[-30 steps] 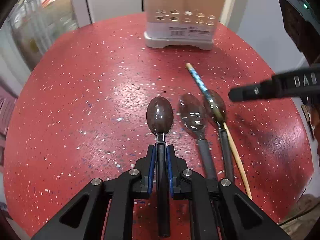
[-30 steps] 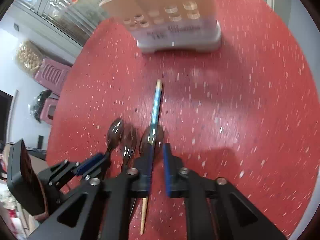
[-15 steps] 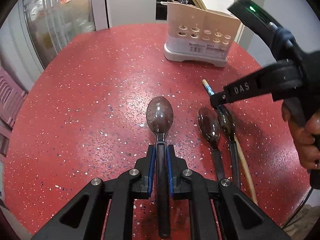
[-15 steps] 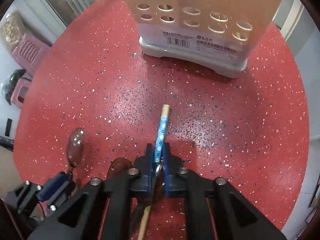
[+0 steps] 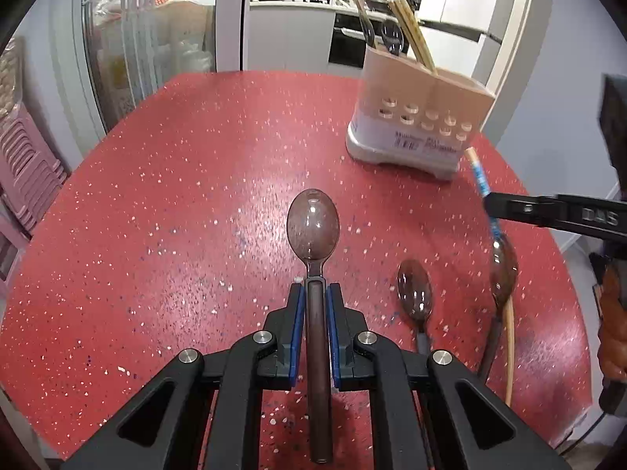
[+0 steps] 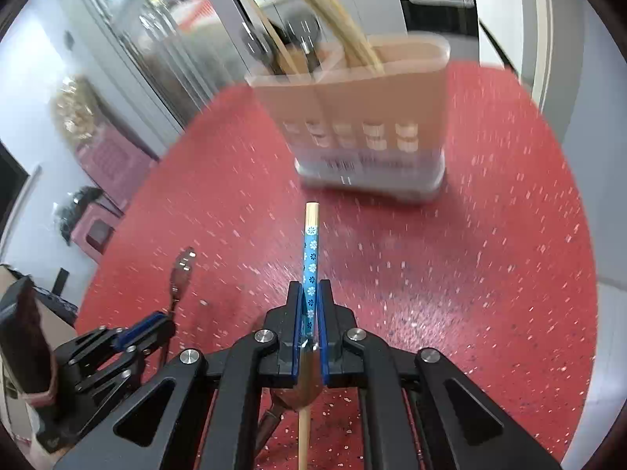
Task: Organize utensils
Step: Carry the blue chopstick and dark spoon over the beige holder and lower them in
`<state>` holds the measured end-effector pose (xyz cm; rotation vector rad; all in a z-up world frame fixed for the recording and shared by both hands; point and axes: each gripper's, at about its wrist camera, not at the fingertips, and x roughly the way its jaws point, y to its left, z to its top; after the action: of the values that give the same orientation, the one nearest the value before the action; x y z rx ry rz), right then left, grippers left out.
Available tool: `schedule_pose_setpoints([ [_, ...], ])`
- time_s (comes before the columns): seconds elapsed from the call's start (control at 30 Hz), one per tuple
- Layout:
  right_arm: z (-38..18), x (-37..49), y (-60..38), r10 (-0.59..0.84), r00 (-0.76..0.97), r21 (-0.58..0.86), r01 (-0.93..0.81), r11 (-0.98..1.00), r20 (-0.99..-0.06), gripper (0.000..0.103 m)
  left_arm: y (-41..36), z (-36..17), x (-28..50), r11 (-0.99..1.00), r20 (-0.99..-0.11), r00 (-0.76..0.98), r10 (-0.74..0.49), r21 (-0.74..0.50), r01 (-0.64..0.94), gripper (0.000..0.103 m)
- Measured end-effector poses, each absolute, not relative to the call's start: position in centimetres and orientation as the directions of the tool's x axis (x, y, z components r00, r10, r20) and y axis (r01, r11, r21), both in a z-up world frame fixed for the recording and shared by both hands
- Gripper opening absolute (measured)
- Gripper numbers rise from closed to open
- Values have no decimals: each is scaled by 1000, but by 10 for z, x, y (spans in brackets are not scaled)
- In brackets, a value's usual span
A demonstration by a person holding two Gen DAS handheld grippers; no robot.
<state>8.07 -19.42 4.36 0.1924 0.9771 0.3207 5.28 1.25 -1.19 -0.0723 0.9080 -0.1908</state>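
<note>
Two utensils were held at once: a brown spoon (image 5: 312, 227) was clamped by its handle in the left gripper (image 5: 313, 301), and a blue-patterned chopstick (image 6: 310, 258) was pinched between the closed fingers of the right gripper (image 6: 310, 297). Both were carried above the red table (image 5: 176, 203), short of the utensil holder (image 5: 419, 125) at its far side. Two more spoons (image 5: 415, 290) were left lying on the table (one of them (image 5: 504, 266) seemed to rise with the chopstick, though this could not be confirmed).

For the step in hand, the chopstick would best be tipped upright before being lowered, and aimed at the compartment where other chopsticks (image 6: 345, 39) were already stood. The spoon was judged to belong beside the spoons (image 5: 392, 39) already in the holder. A slow release was advised, so that nothing would bounce out.

Compared with half a second earlier, both grippers had been raised, the chopstick had been lifted off the table, and the holder was brought closer in the right wrist view.
</note>
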Motion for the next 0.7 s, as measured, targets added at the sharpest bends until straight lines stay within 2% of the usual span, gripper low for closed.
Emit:
schedule_pose_setpoints([
  [0.33,100,57,-203,420,654,353,-241,904,-629,8,8,11,55,980,-740,643,-197,-158,118,37],
  [0.7,135,57,-219,412,731,362,-239,901,-545,8,5,43,73,974,-687,692,-220,-191,121,37],
])
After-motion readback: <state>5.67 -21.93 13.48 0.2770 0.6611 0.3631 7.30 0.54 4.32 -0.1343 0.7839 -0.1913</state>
